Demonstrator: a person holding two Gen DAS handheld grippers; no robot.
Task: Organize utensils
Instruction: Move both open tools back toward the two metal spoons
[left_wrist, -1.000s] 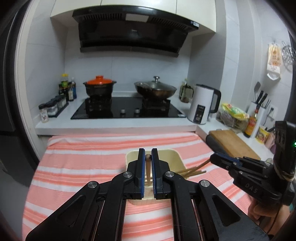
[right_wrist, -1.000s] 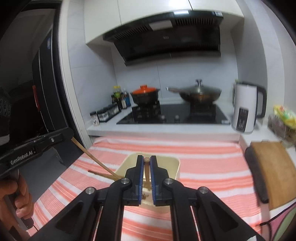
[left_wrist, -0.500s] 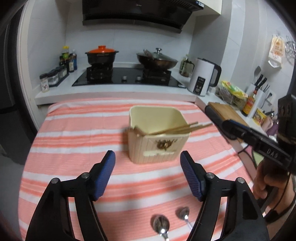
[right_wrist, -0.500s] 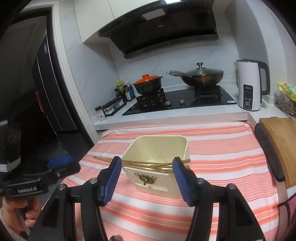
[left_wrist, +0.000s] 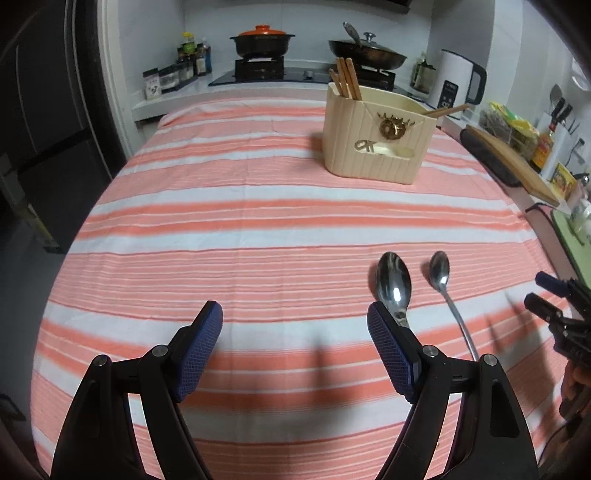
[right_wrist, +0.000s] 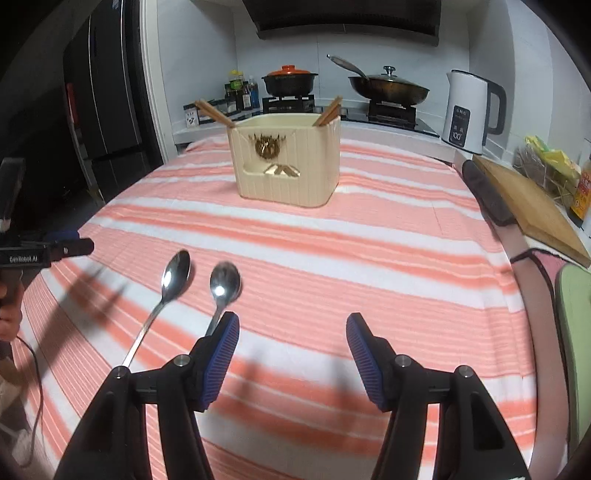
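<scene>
Chopsticks (left_wrist: 345, 78) are leaning in the cream holder (left_wrist: 376, 138) toward the table's far edge, two spoons (left_wrist: 393, 282) are lying near both wide-open grippers (left_wrist: 294, 349) (right_wrist: 291, 354).

The surface (left_wrist: 229, 221) is covered by a cloth (left_wrist: 258, 192) striped in salmon pink and white, the stripes running crosswise; toward its far end stands a cream ribbed holder (left_wrist: 376, 134), upright, with a gold ornament on its front wall; near the front edge lie two metal spoons, a larger spoon (left_wrist: 393, 284) and a slimmer spoon (left_wrist: 441, 278), side by side and just apart, bowls pointing toward the holder and handles toward the near edge; both are well apart from the holder; in the right wrist view the same pair (right_wrist: 177, 275) (right_wrist: 224, 282) lies left of centre.
</scene>
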